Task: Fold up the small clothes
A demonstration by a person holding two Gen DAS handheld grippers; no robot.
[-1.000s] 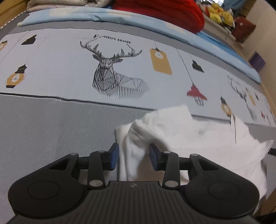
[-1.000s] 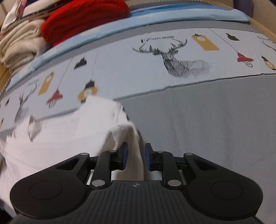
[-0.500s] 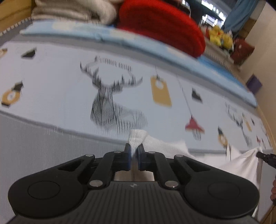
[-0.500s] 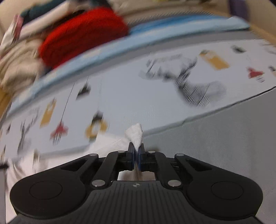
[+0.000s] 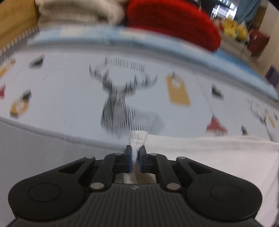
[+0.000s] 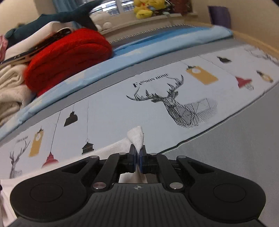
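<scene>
Left tongs [image 5: 135,157]: we see the blue pads nearly together, pinching a bunched corner of the white garment [image 5: 209,153]; a tuft of cloth sticks out just past the tips at 12 o'clock. The jaws have just been closing onto that cloth.
Right tongs [image 6: 138,157]: we see these clamped tight on another corner of the same garment, a white peak standing up beyond the tips toward 12 o'clock.
White garment: in the left wrist view it stretches from the pads out toward 3 o'clock as a taut band; in the right wrist view it runs from the pads toward 9 o'clock. It hangs between our two tongs over the bed; we cannot tell how much of it touches the sheet.
Bed sheet [image 6: 113,111]: pale, printed with lamps and tags, with a grey band nearer to us.
Deer print [image 6: 176,106]: at 1 o'clock from the right tongs; in the left wrist view, blurred, at 11 o'clock.
Red blanket [image 6: 68,57]: folded, at 10 o'clock in the right wrist view, at the far side of the bed.
Cream blankets [image 6: 10,87]: stacked just beside the red one, toward 9 o'clock.
Yellow plush toys [image 6: 148,7]: on a ledge beyond the bed, at 12 o'clock.
</scene>
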